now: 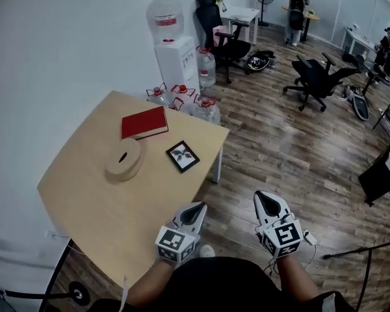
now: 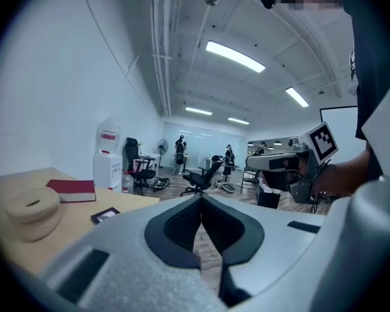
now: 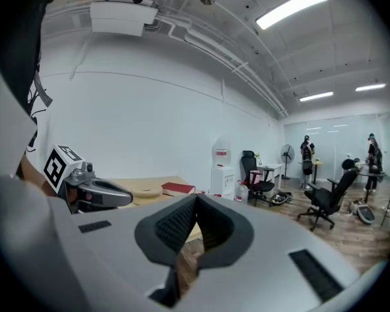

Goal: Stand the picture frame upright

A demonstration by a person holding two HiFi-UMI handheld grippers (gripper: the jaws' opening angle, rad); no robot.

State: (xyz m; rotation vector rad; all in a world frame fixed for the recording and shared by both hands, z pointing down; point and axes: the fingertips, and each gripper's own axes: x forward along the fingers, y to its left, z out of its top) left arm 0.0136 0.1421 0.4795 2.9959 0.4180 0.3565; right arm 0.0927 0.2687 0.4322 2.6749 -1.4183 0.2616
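Observation:
The picture frame (image 1: 182, 156), black with a white mat, lies flat near the right edge of the light wooden table (image 1: 84, 200). It appears small in the left gripper view as the frame (image 2: 105, 214). My left gripper (image 1: 199, 205) hovers off the table's near right corner, well short of the frame, shut with nothing in it. My right gripper (image 1: 263, 195) is beside it over the wooden floor, also shut and empty. Seen along their own jaws, the left gripper (image 2: 200, 197) and the right gripper (image 3: 196, 197) each have their pads meeting at the tip.
A red book (image 1: 144, 123) and a round wooden ring (image 1: 124, 158) lie on the table behind and left of the frame. A water dispenser (image 1: 175, 51) and several bottles (image 1: 182, 99) stand beyond the table. Office chairs (image 1: 318, 77) and people are farther back.

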